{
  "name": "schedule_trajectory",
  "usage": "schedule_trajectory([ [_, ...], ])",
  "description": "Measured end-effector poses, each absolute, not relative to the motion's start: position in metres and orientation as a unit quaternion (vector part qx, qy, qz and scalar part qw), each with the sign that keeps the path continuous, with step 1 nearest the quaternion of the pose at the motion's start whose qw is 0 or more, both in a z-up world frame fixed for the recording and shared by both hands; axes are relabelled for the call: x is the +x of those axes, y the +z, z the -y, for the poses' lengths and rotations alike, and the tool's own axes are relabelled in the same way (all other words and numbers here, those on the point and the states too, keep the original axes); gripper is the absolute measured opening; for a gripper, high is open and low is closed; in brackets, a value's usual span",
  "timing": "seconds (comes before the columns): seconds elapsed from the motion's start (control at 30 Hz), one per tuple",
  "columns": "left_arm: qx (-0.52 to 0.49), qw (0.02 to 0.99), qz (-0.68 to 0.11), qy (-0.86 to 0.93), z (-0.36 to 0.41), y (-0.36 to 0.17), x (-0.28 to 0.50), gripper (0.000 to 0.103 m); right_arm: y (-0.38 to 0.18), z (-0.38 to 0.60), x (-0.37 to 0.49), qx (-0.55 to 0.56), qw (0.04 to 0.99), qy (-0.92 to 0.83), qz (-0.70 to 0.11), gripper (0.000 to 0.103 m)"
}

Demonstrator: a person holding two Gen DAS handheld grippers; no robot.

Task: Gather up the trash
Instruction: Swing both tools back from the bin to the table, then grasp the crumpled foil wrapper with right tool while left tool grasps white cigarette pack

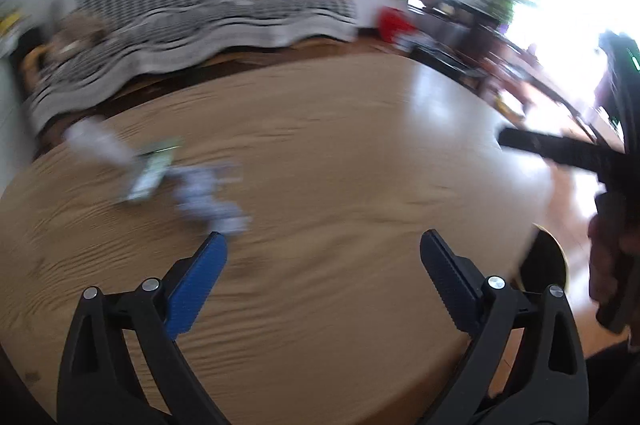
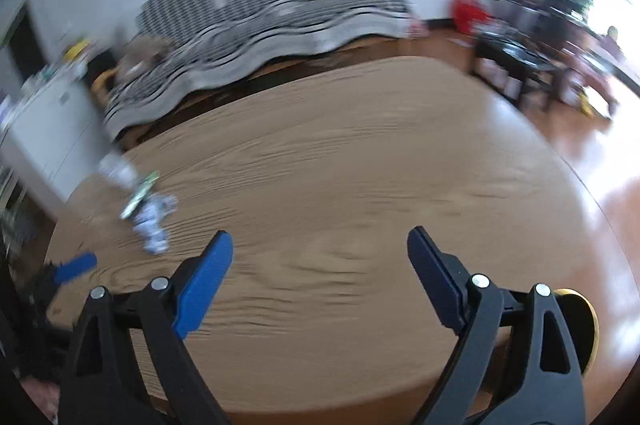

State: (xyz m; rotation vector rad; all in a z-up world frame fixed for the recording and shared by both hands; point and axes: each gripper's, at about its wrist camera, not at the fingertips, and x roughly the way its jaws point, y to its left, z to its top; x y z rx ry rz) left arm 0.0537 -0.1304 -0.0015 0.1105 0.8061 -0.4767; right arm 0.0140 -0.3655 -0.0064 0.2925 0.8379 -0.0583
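Note:
The frames are motion-blurred. On the round wooden table (image 1: 340,153) trash lies at the left: a white cup-like piece (image 1: 96,141), a green wrapper (image 1: 150,171) and a crumpled white-blue paper (image 1: 212,199). My left gripper (image 1: 324,236) hangs open over bare wood, right of the paper, nothing between its jaws. The right wrist view shows the same wrapper (image 2: 140,195) and paper (image 2: 154,225) far left of my open, empty right gripper (image 2: 320,234). A hand (image 1: 608,257) holds the right tool at the left view's right edge.
A dark round object with a yellow rim (image 2: 576,329) sits just past the table's near right edge. Beyond the table are a sofa under a striped cover (image 1: 200,17), a red object (image 1: 394,21), a dark low table (image 2: 516,61) and a white cabinet (image 2: 48,129).

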Motion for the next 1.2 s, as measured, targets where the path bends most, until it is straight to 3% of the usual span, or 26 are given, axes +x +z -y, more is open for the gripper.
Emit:
schedule_trajectory([
  [0.17,-0.017,0.906,-0.389,-0.168,0.035,-0.002,0.08,0.094,-0.022,0.272,0.061,0.118,0.896,0.038,-0.426,0.086],
  [0.47,-0.034,0.916,-0.391,-0.087,-0.06,-0.02,0.121,0.094,-0.05,0.177,0.119,0.119,0.882,0.099,-0.445,0.086],
  [0.67,-0.078,0.907,-0.41,-0.062,-0.087,-0.039,0.155,0.094,-0.08,0.151,0.157,0.094,0.876,0.091,-0.463,0.086],
  [0.87,-0.068,0.905,-0.411,-0.086,-0.063,-0.046,0.175,0.094,-0.108,0.144,0.18,0.074,0.869,0.076,-0.483,0.086],
  [0.9,-0.063,0.905,-0.411,-0.09,-0.057,-0.047,0.178,0.094,-0.108,0.141,0.181,0.058,0.874,0.071,-0.478,0.084],
  [0.93,-0.057,0.905,-0.411,-0.094,-0.051,-0.047,0.182,0.094,-0.108,0.141,0.181,0.049,0.874,0.071,-0.478,0.076],
  [0.97,-0.053,0.905,-0.411,-0.097,-0.047,-0.049,0.185,0.094,-0.107,0.138,0.18,0.037,0.877,0.071,-0.473,0.055],
  [1.0,-0.05,0.904,-0.412,-0.1,-0.043,-0.05,0.188,0.094,-0.106,0.136,0.179,0.027,0.879,0.072,-0.471,0.04],
  [1.03,-0.046,0.903,-0.413,-0.104,-0.039,-0.051,0.191,0.094,-0.106,0.135,0.178,0.019,0.879,0.074,-0.471,0.033],
  [1.2,-0.02,0.902,-0.417,-0.109,-0.016,-0.059,0.206,0.094,-0.103,0.144,0.169,0.024,0.873,0.092,-0.478,0.031],
])
